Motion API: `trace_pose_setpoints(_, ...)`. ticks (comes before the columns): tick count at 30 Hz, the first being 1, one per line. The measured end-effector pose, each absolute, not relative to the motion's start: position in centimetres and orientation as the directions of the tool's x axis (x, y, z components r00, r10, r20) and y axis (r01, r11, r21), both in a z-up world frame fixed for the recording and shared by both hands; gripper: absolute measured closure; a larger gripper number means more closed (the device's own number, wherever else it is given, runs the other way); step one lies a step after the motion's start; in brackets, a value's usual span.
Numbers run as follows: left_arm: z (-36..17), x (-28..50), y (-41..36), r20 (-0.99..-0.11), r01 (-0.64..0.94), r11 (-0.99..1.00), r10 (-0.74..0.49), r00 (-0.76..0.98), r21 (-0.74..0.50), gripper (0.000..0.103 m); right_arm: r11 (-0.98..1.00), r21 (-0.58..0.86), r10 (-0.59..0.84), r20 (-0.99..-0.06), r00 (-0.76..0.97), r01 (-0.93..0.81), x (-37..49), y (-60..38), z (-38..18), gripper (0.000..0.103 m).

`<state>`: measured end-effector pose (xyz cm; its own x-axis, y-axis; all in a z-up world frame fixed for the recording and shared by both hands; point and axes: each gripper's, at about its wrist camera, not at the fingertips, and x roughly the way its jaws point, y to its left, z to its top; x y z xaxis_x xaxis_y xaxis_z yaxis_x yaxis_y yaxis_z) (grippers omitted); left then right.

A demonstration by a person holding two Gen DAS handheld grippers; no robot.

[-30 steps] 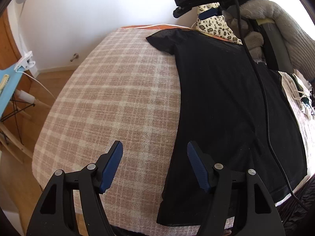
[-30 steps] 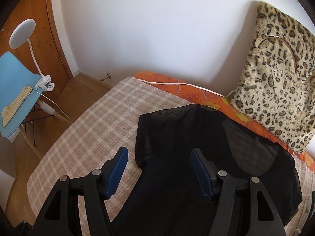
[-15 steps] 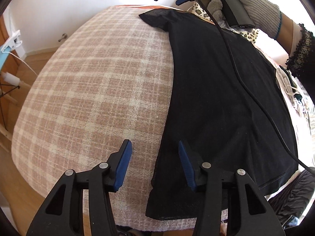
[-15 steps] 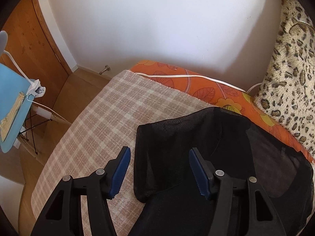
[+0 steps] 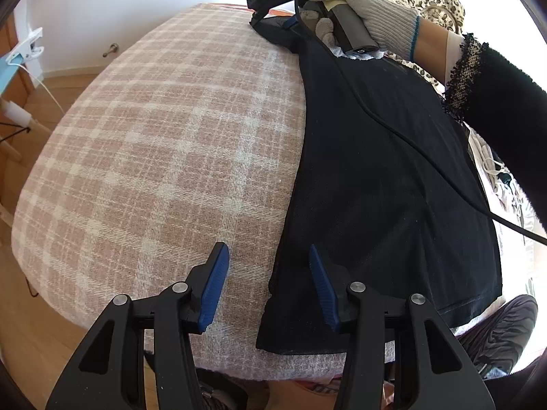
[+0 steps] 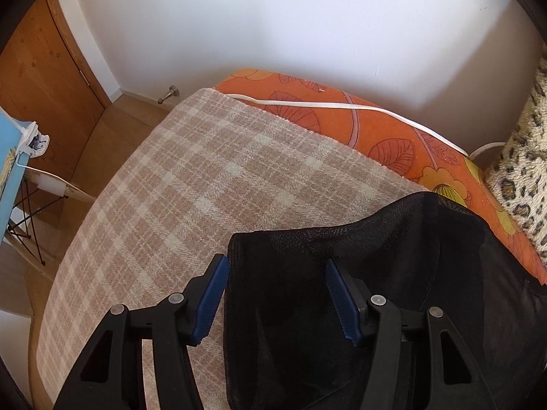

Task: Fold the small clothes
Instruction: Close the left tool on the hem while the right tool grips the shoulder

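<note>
A black short-sleeved shirt [image 5: 376, 171] lies flat on a pink plaid blanket [image 5: 171, 136]. My left gripper [image 5: 267, 249] stands open just above the shirt's near left corner, one fingertip over the blanket and the other over the cloth. In the right wrist view my right gripper [image 6: 276, 261] hangs over the far left sleeve [image 6: 273, 249], straddling its edge. Its jaws are closing, with the sleeve between them and the pads clear of the cloth. The left wrist view shows that gripper [image 5: 271, 20] at the far sleeve, held by a gloved hand [image 5: 369, 3].
A black cable [image 5: 410, 143] trails across the shirt. An orange flowered sheet [image 6: 376, 130] with a white cord [image 6: 342, 106] borders the blanket's far edge. A leopard-print cushion [image 6: 523, 171] sits at the right. A blue chair [image 6: 7, 171] and clip lamp [image 6: 34, 136] stand on the floor at the left.
My right gripper came down toward the far sleeve and narrowed a little. My left gripper narrowed and tilted closer over the shirt's near corner.
</note>
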<state>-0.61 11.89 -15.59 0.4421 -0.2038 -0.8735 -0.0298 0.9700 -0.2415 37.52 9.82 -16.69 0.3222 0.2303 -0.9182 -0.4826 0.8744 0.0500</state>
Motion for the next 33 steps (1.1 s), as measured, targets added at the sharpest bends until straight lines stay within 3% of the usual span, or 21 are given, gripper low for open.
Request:
trace_pose_setpoints(7,-15.7,-0.8,10.8,-0.877,0.006,0.981,-0.178,0.446,-0.196,0.056,0.871,-0.014,0.172,-0.928,0.332,-0.491,38.5,10.5,-17.1,0.043)
trace_pose_setpoints(10,-15.8,-0.7,9.3,-0.878,0.074,0.988,-0.155,0.453,-0.136,0.057,0.875,-0.021,0.159,-0.932,0.327,-0.483,38.9,10.5,-17.0,0.051)
trace_pose_setpoints(14,-15.7,-0.7,8.5,-0.873,0.133,0.985,-0.163,0.460,-0.114,0.087,0.883,-0.016,0.158,-0.931,0.328,-0.470,39.0,10.2,-16.8,0.073)
trace_pose_setpoints(17,-15.9,-0.4,10.2,-0.844,0.098,0.956,-0.290,0.451,-0.277,0.096,0.889,0.001,0.166,-0.932,0.321,-0.459,39.2,10.1,-16.7,0.098)
trace_pose_setpoints(18,-16.0,-0.3,10.8,-0.830,0.081,0.938,-0.336,0.444,-0.337,0.097,0.890,0.003,0.167,-0.932,0.322,-0.455,39.2,10.0,-16.6,0.100)
trace_pose_setpoints(25,-15.3,-0.3,12.1,-0.792,0.039,0.914,-0.371,0.485,-0.404,0.099,0.901,0.039,0.217,-0.903,0.371,-0.431,38.0,7.8,-13.8,0.103)
trace_pose_setpoints(33,-13.7,-0.6,10.5,-0.762,0.103,0.916,-0.382,0.522,-0.388,0.100,0.917,0.044,0.231,-0.868,0.439,-0.395,37.3,4.4,-9.4,0.103)
